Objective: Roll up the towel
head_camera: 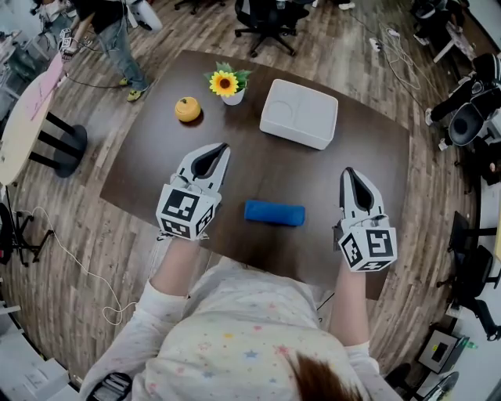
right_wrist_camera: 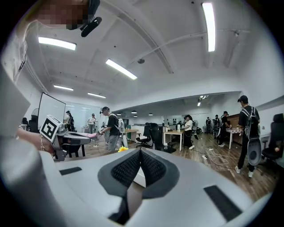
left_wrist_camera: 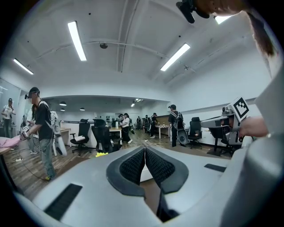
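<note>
The blue towel (head_camera: 274, 212) lies rolled into a short cylinder on the dark brown table (head_camera: 360, 149), near the front edge, between my two grippers. My left gripper (head_camera: 223, 148) is held up to the left of the roll, its jaws shut with nothing between them. My right gripper (head_camera: 347, 173) is held up to the right of the roll, also shut and empty. Both point nearly level toward the far side of the room. In the left gripper view the pads (left_wrist_camera: 133, 166) meet; in the right gripper view the pads (right_wrist_camera: 153, 167) meet too. The towel is hidden in both gripper views.
A white rectangular tray (head_camera: 300, 114) stands at the table's back right. A sunflower in a small white pot (head_camera: 227, 84) and an orange pumpkin-shaped object (head_camera: 188, 110) sit at the back left. People and office chairs (head_camera: 266, 19) stand around the room beyond the table.
</note>
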`<state>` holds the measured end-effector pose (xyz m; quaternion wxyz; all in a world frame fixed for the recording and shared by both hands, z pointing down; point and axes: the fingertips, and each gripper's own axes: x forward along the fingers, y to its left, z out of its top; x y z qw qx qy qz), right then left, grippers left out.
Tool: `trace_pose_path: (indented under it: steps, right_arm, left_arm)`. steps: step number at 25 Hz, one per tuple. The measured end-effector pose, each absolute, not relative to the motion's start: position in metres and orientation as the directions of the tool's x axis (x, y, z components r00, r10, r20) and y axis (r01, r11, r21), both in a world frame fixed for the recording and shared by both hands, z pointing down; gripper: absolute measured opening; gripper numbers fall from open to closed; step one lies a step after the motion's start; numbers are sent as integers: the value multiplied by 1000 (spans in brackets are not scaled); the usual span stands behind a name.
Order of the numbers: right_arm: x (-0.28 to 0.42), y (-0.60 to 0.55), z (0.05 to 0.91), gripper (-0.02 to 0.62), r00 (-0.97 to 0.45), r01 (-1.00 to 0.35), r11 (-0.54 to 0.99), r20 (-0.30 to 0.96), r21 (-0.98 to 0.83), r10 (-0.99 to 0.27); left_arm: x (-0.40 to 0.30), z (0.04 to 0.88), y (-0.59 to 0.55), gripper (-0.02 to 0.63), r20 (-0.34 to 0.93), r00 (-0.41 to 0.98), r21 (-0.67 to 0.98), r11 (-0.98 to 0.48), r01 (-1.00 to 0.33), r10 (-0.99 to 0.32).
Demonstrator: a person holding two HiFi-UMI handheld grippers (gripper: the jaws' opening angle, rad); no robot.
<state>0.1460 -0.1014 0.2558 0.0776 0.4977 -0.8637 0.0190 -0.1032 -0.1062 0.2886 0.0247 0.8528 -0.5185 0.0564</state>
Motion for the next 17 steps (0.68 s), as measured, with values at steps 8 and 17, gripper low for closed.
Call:
trace_pose_path:
  steps: [8, 17]
  right_arm:
    - [146, -104, 249, 2, -488, -865, 499, 136, 57, -862]
    - [147, -104, 247, 2, -487, -866, 496, 122, 61, -865]
  left_arm:
    - [-103, 285, -108, 16, 119, 452, -16, -457, -890, -884]
    - [-100, 286, -108, 17, 121, 453, -12, -457, -889, -883]
